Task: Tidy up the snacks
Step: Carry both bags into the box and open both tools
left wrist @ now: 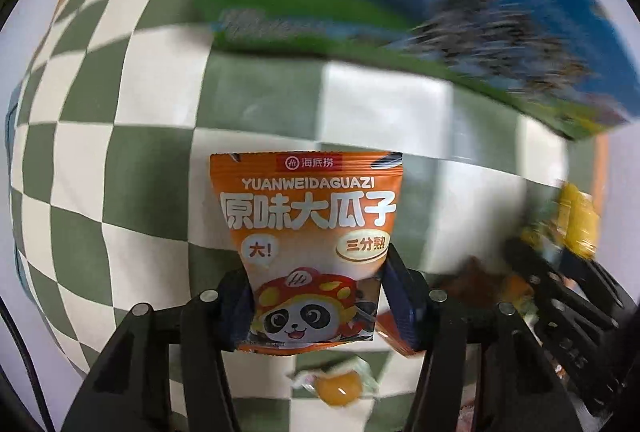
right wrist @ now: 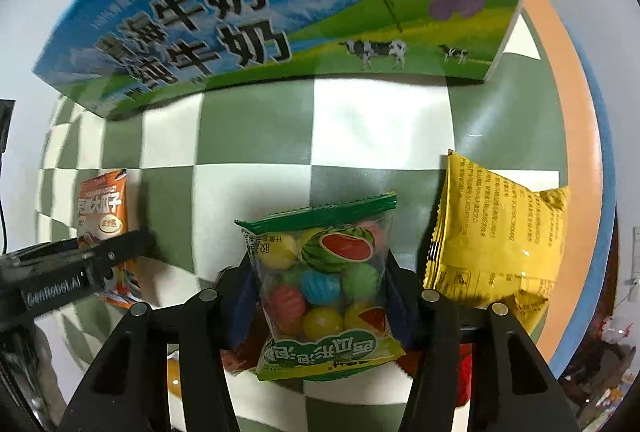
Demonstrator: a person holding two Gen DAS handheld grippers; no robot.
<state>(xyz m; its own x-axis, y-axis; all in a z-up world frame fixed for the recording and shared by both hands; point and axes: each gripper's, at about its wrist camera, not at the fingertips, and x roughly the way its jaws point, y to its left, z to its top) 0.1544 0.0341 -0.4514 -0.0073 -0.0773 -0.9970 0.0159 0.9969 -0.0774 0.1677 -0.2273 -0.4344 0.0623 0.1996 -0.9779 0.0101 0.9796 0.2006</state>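
Note:
In the left wrist view an orange sunflower-seed packet [left wrist: 308, 244] with a panda print hangs above the checkered cloth, and my left gripper [left wrist: 316, 296] is shut on its lower part. The right wrist view shows a clear bag of coloured gum balls [right wrist: 324, 296] with a green top, clamped between the fingers of my right gripper [right wrist: 320, 296]. The left gripper [right wrist: 72, 268] with its orange packet [right wrist: 102, 208] appears at the left of that view. A yellow snack bag [right wrist: 496, 236] lies just right of the gum bag.
A large blue milk carton box [right wrist: 280, 8] stands at the far side of the green-and-white checkered cloth [right wrist: 256, 136]. A wrapped yellow candy [left wrist: 340, 388] lies under the left gripper. More snacks [left wrist: 576, 216] sit at the right. The table edge [right wrist: 568, 136] curves along the right.

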